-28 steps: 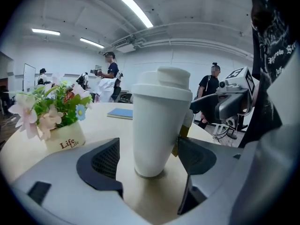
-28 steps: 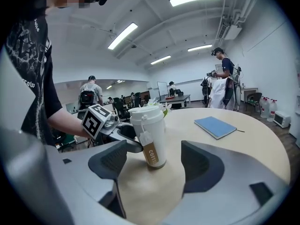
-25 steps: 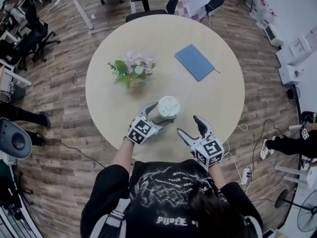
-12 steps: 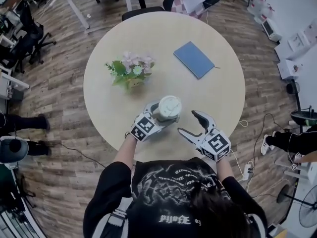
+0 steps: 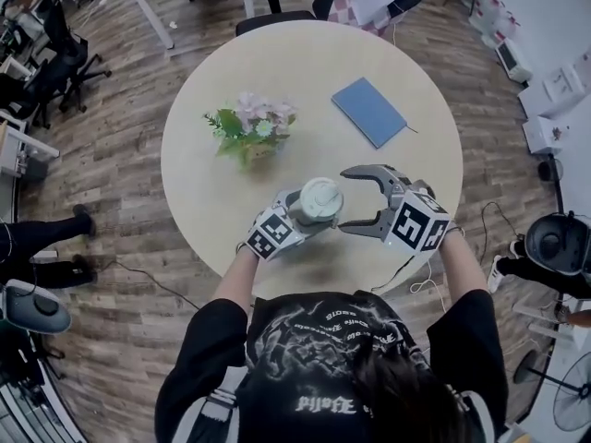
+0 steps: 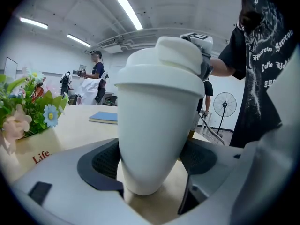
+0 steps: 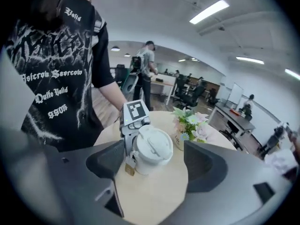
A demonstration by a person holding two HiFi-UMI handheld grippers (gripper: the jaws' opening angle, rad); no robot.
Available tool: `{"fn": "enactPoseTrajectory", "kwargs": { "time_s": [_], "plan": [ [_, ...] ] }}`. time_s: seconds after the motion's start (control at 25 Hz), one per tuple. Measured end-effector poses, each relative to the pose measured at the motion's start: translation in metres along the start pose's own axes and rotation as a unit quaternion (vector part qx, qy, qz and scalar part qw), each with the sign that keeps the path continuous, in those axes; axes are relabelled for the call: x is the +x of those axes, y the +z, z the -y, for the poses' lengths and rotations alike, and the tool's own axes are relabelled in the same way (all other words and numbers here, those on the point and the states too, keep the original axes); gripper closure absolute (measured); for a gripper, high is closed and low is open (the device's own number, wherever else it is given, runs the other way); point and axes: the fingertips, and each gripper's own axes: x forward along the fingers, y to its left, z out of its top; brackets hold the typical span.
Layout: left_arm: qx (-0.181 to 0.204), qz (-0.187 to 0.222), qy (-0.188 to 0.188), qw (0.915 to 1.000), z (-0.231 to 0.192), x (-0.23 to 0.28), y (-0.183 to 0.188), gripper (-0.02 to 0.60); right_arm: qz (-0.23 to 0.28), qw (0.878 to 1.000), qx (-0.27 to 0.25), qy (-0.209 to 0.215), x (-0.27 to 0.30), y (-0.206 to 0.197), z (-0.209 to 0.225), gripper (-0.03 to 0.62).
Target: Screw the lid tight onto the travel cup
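Your left gripper [image 5: 310, 214] comes in from 7 o'clock and is clamped on the white travel cup [image 5: 317, 207]. In the left gripper view its two dark pads [image 6: 104, 159] press against the lower part of the cup's body, one on each side. The cup stands on the round table [image 5: 212, 183], a little toward 6 o'clock from the centre, on the side nearest you. The lid [image 5: 320, 195] sits on top of the cup, its raised spout part showing in the right gripper view. From these views you cannot tell whether it is turned fully home. Your right gripper [image 5: 343, 201] reaches in level from 3 o'clock, its marker cube toward your right arm. Its jaws stand wide and are opening. Nothing lies between its pads: the tips flank the 3 o'clock edge of the lid, just beside it and not touching, and in the right gripper view the cup stands just ahead of the gap. Elsewhere on the table, a small pot of flowers [image 5: 249, 127] stands toward 10 o'clock and a blue notebook [image 5: 369, 112] lies flat toward 2 o'clock, both well apart from the cup.
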Motion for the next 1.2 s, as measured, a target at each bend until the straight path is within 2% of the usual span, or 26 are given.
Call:
{"fn": "enactPoseTrajectory", "kwargs": {
  "time_s": [0.12,0.2,0.24,0.36,0.48,0.68,0.84,0.92,0.96,1.04,1.2],
  "plan": [
    [-0.001,-0.003,0.001,1.0,0.0,-0.001,-0.002,0.183,-0.052,0.993,-0.09,0.056,0.009,0.005,0.001,0.178],
    [-0.002,-0.006,-0.001,1.0,0.003,-0.002,-0.002,0.183,-0.084,0.981,-0.145,0.097,0.014,0.004,-0.004,0.177],
    [-0.002,-0.007,-0.002,1.0,0.003,-0.001,-0.001,0.181,-0.105,0.971,-0.177,0.119,0.016,0.002,-0.007,0.177],
    [-0.002,-0.007,-0.004,1.0,0.002,-0.001,0.0,0.182,-0.164,0.93,-0.278,0.176,0.025,-0.008,-0.013,0.177],
    [0.001,-0.008,-0.001,1.0,0.001,-0.002,0.0,0.181,-0.194,0.892,-0.357,0.201,0.033,-0.006,-0.009,0.177],
    [0.003,-0.014,-0.003,0.9999,0.002,0.0,-0.001,0.183,-0.225,0.825,-0.46,0.239,0.038,-0.011,-0.008,0.177],
    [0.001,-0.018,-0.004,0.9998,0.002,-0.001,-0.003,0.183,-0.229,0.791,-0.504,0.262,0.046,-0.019,-0.015,0.184],
    [0.001,-0.018,-0.005,0.9998,0.002,0.0,-0.002,0.181,-0.233,0.784,-0.507,0.27,0.047,-0.023,-0.017,0.217],
    [0.002,-0.018,-0.006,0.9998,0.002,0.0,-0.002,0.181,-0.235,0.787,-0.501,0.273,0.047,-0.024,-0.017,0.218],
    [0.001,-0.019,-0.006,0.9998,0.001,0.0,-0.002,0.181,-0.235,0.802,-0.476,0.273,0.048,-0.023,-0.017,0.22],
    [0.003,-0.02,-0.003,0.9998,0.0,0.001,-0.004,0.181,-0.226,0.842,-0.414,0.261,0.05,-0.021,-0.017,0.22]
  ]
}}
